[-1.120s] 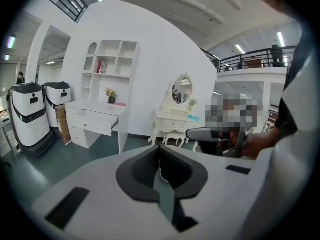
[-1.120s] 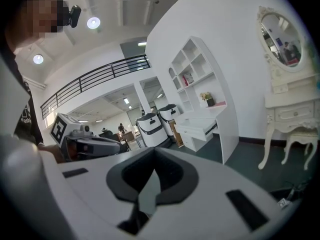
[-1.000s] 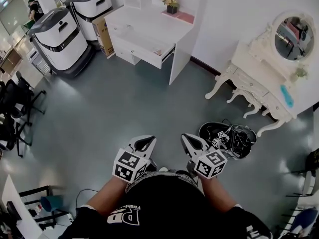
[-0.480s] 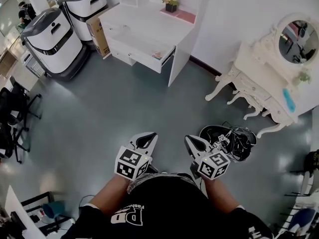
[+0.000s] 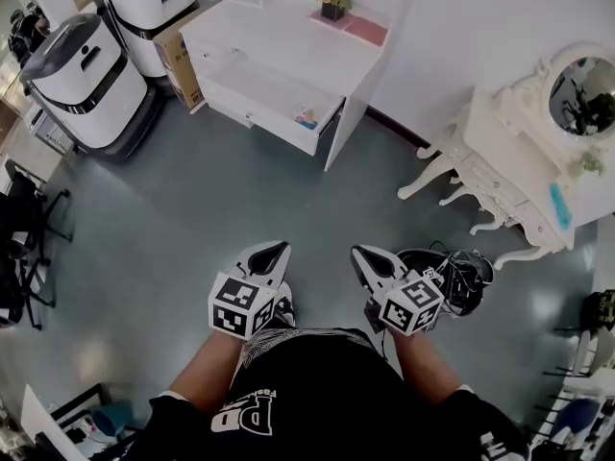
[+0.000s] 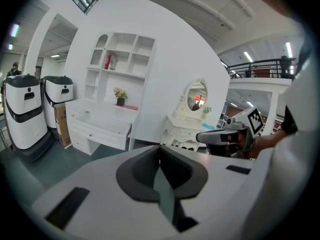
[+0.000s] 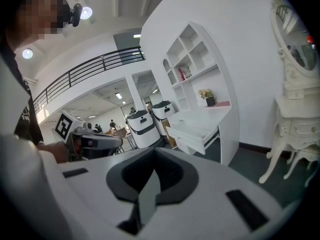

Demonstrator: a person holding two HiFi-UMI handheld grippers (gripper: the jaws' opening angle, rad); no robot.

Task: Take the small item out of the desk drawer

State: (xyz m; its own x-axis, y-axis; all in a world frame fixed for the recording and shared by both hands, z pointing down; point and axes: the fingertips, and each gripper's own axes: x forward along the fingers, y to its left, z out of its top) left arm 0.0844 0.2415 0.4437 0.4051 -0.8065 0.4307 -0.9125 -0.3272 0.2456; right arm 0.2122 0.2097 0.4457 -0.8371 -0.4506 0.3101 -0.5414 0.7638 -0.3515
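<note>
A white desk [image 5: 279, 41] stands against the far wall, and its drawer [image 5: 252, 111] is pulled out. A small colourful item [image 5: 306, 117] lies in the drawer's right end. Both grippers are held low in front of the person, far from the desk, over the grey floor. My left gripper [image 5: 274, 251] is shut with nothing in it, and my right gripper [image 5: 361, 255] is likewise shut and empty. The open drawer [image 6: 102, 129] also shows in the left gripper view, and the drawer [image 7: 200, 134] in the right gripper view, beyond the shut jaws.
Two white and black machines [image 5: 77, 60] and a cardboard box [image 5: 183, 60] stand left of the desk. An ornate white dressing table [image 5: 509, 176] with a mirror is at the right. Black gear [image 5: 456, 275] lies on the floor by my right gripper. Black chairs [image 5: 24, 219] are at the left.
The person has walked forward, so the desk and open drawer look a little nearer. Both grippers stayed side by side, shut and empty.
</note>
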